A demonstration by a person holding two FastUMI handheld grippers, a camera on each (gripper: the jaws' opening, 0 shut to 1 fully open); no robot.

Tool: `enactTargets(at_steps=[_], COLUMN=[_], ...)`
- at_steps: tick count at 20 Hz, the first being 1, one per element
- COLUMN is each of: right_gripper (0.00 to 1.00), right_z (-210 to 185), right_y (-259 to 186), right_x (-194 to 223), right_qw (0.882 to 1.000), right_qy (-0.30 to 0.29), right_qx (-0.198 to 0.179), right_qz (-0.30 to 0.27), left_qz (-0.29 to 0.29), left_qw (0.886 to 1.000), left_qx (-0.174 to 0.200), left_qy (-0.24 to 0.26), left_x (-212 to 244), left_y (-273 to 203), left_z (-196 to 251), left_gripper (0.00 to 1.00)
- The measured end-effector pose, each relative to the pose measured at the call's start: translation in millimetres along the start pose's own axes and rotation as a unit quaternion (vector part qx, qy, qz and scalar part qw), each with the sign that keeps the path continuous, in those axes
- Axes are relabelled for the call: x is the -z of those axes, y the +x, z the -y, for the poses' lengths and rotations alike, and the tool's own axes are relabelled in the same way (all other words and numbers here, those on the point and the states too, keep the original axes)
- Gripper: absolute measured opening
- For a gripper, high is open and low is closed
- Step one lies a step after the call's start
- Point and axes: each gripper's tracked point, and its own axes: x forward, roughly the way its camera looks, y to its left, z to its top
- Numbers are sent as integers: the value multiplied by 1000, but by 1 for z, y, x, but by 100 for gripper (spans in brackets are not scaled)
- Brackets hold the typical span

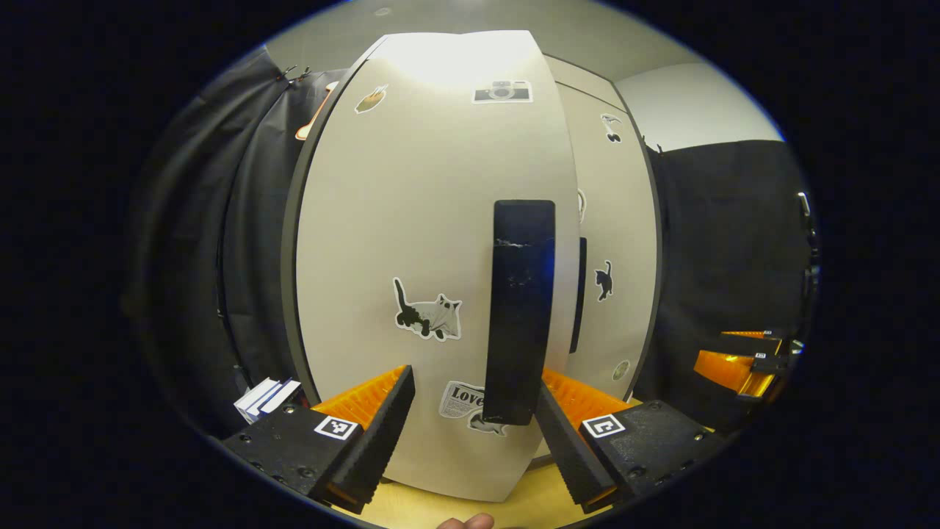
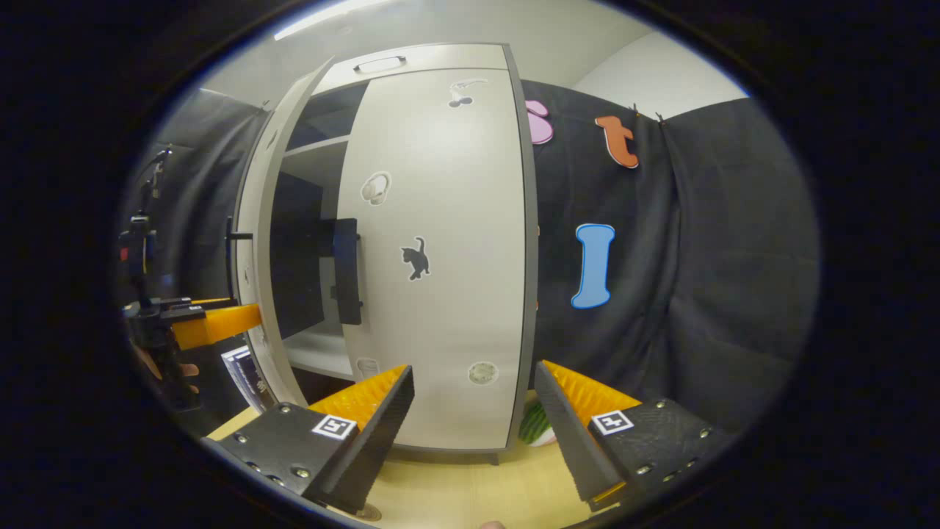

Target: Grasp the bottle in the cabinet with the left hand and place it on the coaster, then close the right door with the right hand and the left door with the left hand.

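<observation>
Left gripper point(image 1: 474, 397) is spread wide, nothing between its fingers. Right in front of it, close up, is the left door point(image 1: 433, 242) with its black handle point(image 1: 521, 308) standing upright just ahead of the right-hand finger point(image 1: 569, 441); can't tell if that finger actually touches the door or handle. The door has a cat sticker point(image 1: 429, 316) left of the handle and a newspaper-style sticker point(image 1: 464, 402) low down between the fingers. Beyond its right edge you can see the right door point(image 1: 613, 250), and far off to the right the other gripper's orange fingers point(image 1: 734, 367). Wooden tabletop point(image 1: 455, 507) underneath.

Right gripper point(image 2: 474, 400) is also released, jaws wide, hanging back from the cabinet. Ahead of it the right door point(image 2: 440, 257) looks shut or nearly so, black cat sticker point(image 2: 416, 258) in the middle. Further to its left the left door point(image 2: 257, 242) stands partly ajar, showing a shelf point(image 2: 316, 147) inside, with the left gripper's orange fingers point(image 2: 217, 323) at its outer face.

Something green and white point(image 2: 534, 425) peeks out low between the right gripper's fingers, just past the cabinet's corner on the table. Can't tell whether that's the bottle.
</observation>
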Motion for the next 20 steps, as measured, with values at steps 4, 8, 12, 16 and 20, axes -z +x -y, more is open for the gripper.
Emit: enactTargets(at_steps=[4,8,12,16,20], right_gripper=[100,100,100,100,100], right_z=[-5,-13,-21,-27,-32], right_y=[-1,-6,-12,-20,-28], right_x=[4,3,1,-2,-7], right_qw=[1000,1000,1000,1000,1000], right_qy=[-1,3,7,10,8], right_qx=[-4,-12,-18,-23,-24], right_qz=[-4,-4,-1,1,6], left_qz=[-2,0,-1,1,1], left_qw=[1000,1000,999,998,998], left_qx=[-8,-18,-33,-53,-62], left_qy=[6,19,13,19,12], left_x=[2,0,-1,0,-4], left_y=[15,16,20,23,11], left_z=[3,10,9,12,13], left_gripper=[95,95,96,96,96])
